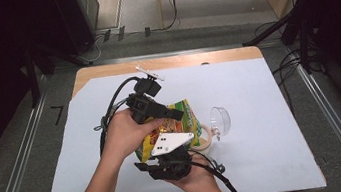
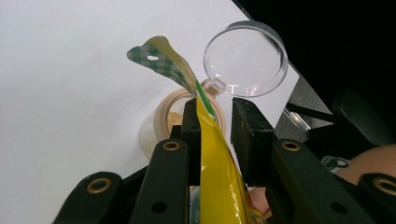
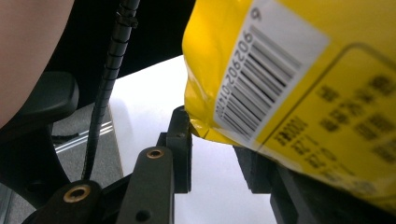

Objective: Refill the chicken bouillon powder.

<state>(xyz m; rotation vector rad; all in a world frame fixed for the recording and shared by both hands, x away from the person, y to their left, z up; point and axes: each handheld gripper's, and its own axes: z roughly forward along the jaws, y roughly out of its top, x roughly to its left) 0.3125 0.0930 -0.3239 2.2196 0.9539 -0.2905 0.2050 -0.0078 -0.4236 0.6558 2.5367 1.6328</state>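
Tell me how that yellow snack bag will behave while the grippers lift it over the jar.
The yellow bag is probably floppy: its top edge curls sideways. Its glossy film looks slippery, so it may slide between the left gripper jaws. It probably sags where unsupported near the jar.

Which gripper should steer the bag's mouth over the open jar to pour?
Left, probably: the left gripper has its jaws flanking the bag at its top edge, just above the jar. The right gripper sits at the barcode end.

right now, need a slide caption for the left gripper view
Left tool straddles the edge of a yellow snack bag above an open jar with its clear hinged lid flipped up.
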